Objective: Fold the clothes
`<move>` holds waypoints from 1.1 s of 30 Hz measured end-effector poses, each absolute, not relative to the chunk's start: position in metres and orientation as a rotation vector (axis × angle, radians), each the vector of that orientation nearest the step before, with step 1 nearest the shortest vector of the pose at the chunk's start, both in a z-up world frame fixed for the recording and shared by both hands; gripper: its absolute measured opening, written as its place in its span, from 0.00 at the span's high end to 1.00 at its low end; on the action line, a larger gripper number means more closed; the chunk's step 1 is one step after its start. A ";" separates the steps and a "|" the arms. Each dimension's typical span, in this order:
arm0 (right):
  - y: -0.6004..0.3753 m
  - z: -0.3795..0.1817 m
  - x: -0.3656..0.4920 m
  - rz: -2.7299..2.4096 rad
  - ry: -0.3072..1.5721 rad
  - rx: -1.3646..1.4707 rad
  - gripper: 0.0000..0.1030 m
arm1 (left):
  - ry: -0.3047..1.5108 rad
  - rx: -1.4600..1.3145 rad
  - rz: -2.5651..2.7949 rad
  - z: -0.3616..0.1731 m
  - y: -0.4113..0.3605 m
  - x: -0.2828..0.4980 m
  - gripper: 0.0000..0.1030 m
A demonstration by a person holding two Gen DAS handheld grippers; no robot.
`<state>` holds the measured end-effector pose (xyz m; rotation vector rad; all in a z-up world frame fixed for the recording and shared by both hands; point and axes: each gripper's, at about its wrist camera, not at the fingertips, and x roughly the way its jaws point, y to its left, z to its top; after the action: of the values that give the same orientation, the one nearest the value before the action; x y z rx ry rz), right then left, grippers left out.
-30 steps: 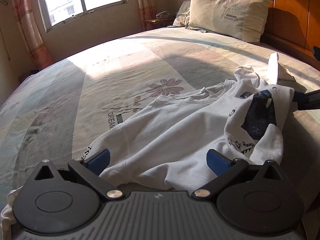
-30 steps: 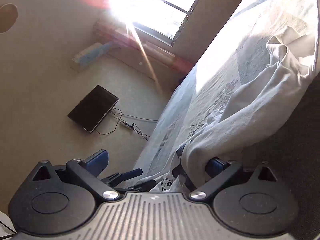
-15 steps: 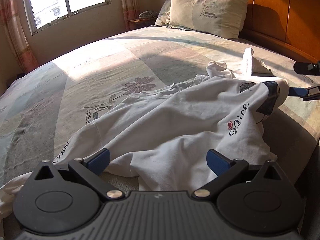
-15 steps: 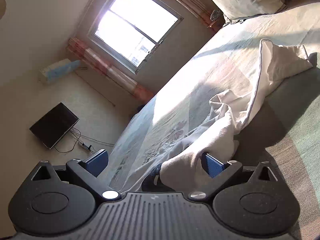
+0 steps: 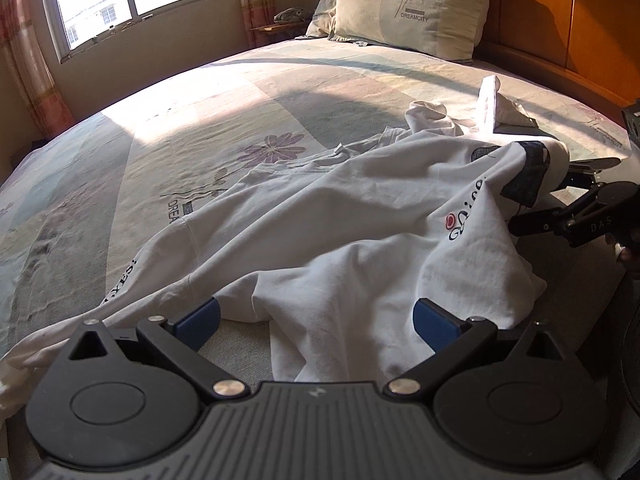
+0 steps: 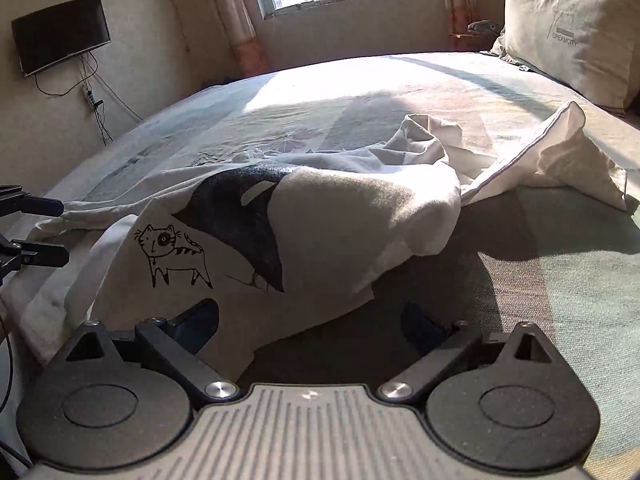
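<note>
A white T-shirt with a dark print and a small cat drawing lies crumpled across the near side of the bed. My left gripper stands open low over the shirt's near hem, with cloth lying between its blue pads but not clamped. My right gripper is open too, at the shirt's printed end, and the hem lies by its left finger. Each gripper shows in the other's view: the right gripper at the right edge, the left gripper at the left edge.
A second white cloth with a grey trim lies bunched beyond the shirt. A pillow leans on the wooden headboard. The patterned bedspread stretches toward the window, and a TV hangs on the wall.
The right gripper swung down from facing the wall to level with the bed. The shirt end it carried now lies on the bedspread. The left view shifted slightly closer.
</note>
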<state>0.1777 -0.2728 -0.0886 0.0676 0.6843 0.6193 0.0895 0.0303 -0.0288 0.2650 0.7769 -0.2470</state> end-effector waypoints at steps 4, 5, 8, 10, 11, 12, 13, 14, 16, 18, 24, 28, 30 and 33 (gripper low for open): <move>-0.255 -0.095 0.200 0.660 0.706 -0.017 0.03 | 0.793 0.262 -0.239 -0.032 0.030 0.092 0.01; -0.252 -0.098 0.206 0.685 0.727 0.000 0.03 | 0.798 0.261 -0.235 -0.033 0.031 0.092 0.01; -0.246 -0.104 0.218 0.759 0.787 0.048 0.03 | 0.808 0.261 -0.219 -0.034 0.034 0.094 0.01; -0.246 -0.102 0.213 0.801 0.820 0.068 0.02 | 0.807 0.255 -0.216 -0.033 0.036 0.095 0.01; -0.250 -0.100 0.207 0.836 0.845 0.088 0.02 | 0.807 0.252 -0.215 -0.033 0.037 0.095 0.01; -0.256 -0.098 0.200 0.875 0.871 0.111 0.03 | 0.806 0.250 -0.217 -0.033 0.038 0.095 0.01; -0.261 -0.095 0.193 0.914 0.898 0.135 0.04 | 0.805 0.249 -0.219 -0.034 0.038 0.095 0.01; -0.266 -0.093 0.182 0.942 0.920 0.149 0.04 | 0.804 0.246 -0.221 -0.034 0.038 0.095 0.01; -0.275 -0.090 0.158 0.990 0.961 0.169 0.04 | 0.802 0.237 -0.238 -0.034 0.036 0.093 0.01; -0.282 -0.084 0.131 1.001 0.989 0.153 0.04 | 0.800 0.227 -0.255 -0.035 0.034 0.092 0.01; -0.302 -0.057 0.093 0.846 0.903 0.149 0.04 | 0.791 0.204 -0.303 -0.034 0.028 0.087 0.01; -0.306 -0.038 0.092 0.750 0.819 0.162 0.04 | 0.780 0.187 -0.333 -0.032 0.026 0.087 0.01; -0.303 -0.028 0.102 0.729 0.777 0.124 0.04 | 0.775 0.170 -0.352 -0.030 0.026 0.090 0.01; -0.292 -0.015 0.128 0.733 0.726 0.067 0.02 | 0.780 0.141 -0.380 -0.030 0.026 0.114 0.01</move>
<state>0.1279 -0.2918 -0.0147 0.0672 0.7262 0.7331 0.1136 0.0263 -0.0297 0.1410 0.7802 -0.3799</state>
